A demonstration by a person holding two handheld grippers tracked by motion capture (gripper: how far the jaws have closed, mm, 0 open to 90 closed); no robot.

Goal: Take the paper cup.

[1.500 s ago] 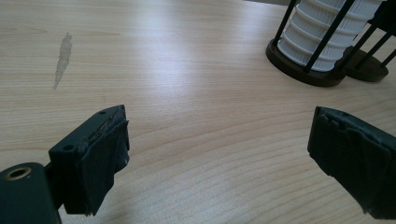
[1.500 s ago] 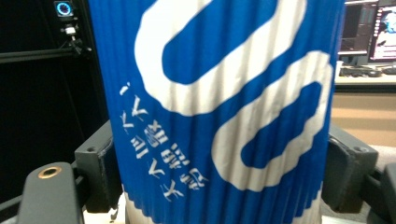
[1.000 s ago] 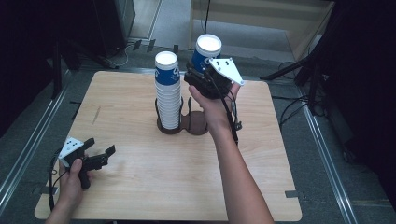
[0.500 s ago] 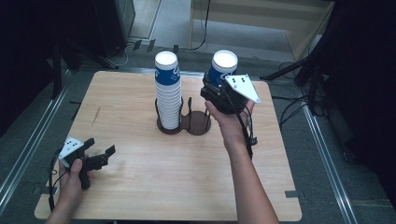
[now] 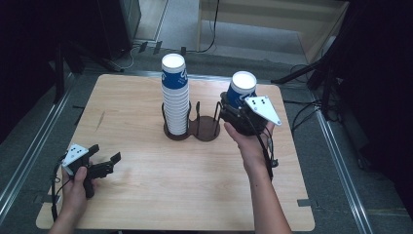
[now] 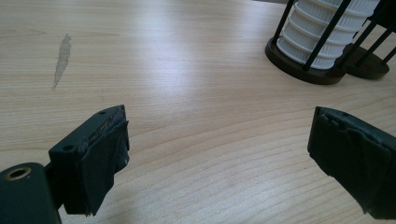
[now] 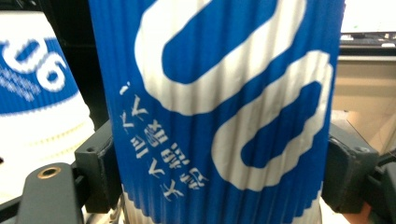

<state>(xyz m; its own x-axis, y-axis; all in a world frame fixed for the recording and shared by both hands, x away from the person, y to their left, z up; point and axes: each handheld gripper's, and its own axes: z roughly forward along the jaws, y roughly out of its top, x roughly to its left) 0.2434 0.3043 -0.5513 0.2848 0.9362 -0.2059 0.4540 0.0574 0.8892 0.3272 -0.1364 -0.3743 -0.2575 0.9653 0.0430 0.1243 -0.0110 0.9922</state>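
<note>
Spreading across most of the high view, the wooden table (image 5: 160, 195) carries a dark two-ring cup holder (image 5: 207, 127) near its far middle. The holder's left ring keeps the tall stack of cups (image 5: 175, 95); its right ring stands empty. Half a second ago the single blue-and-white cup (image 5: 242, 88) sat closer to the stack and higher; now it has swung right and sunk, past the empty ring, so it is probably bound for the bare tabletop rather than the holder, though the landing spot is hidden behind the hand. The right gripper (image 5: 239, 111) grasps this inverted cup, jaws clenched on its ribbed sides. The left gripper (image 5: 103, 165) rests at the near-left corner, jaws spread and holding nothing.
</note>
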